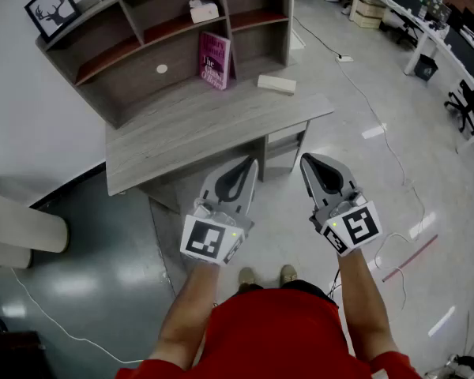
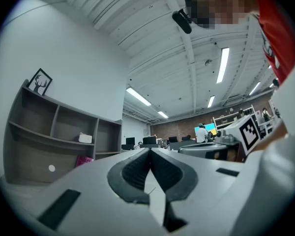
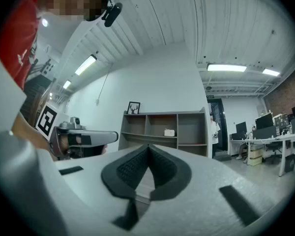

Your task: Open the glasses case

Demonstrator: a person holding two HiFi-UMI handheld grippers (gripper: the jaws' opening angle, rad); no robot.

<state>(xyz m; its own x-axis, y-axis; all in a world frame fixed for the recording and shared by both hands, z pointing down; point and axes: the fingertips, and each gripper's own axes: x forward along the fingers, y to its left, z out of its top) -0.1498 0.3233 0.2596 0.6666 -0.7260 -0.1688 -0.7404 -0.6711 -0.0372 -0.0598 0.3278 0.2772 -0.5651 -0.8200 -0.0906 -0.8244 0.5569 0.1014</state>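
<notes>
A flat beige case (image 1: pixel 276 84), seemingly the glasses case, lies closed on the grey wooden desk (image 1: pixel 182 133), near its right end. Both grippers hover side by side in front of the desk's near edge, well short of the case. My left gripper (image 1: pixel 249 163) is shut with nothing between its pads, and its tips (image 2: pixel 150 151) meet in the left gripper view. My right gripper (image 1: pixel 308 160) is likewise shut and empty, its tips (image 3: pixel 148 146) touching. Neither gripper view shows the case; the jaws hide the desk top.
A shelf unit (image 1: pixel 174 30) stands at the back of the desk, with a pink book (image 1: pixel 214 60) leaning below it and a white object (image 1: pixel 204 10) on a shelf. A framed deer picture (image 1: pixel 53 9) sits on top. Cables cross the floor at right.
</notes>
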